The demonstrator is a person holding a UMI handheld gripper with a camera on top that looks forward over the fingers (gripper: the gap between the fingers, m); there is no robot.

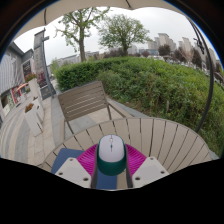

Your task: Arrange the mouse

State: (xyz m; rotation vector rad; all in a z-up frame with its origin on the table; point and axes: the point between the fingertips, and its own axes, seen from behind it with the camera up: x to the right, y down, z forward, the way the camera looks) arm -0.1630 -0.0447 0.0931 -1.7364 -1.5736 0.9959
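Note:
A white and dark-green mouse (111,150) sits between my gripper's (111,162) two fingers. The magenta pads (88,159) press on its left and right sides, so the gripper is shut on it. Below and to the left of the mouse a blue mat (68,157) lies on the round wooden slatted table (165,140). I cannot tell whether the mouse rests on the mat or hangs just above it.
A wooden slatted chair (88,102) stands just beyond the table's far left edge. Behind it are a paved terrace, a green hedge (150,85) and trees. The slatted tabletop stretches to the right of the fingers.

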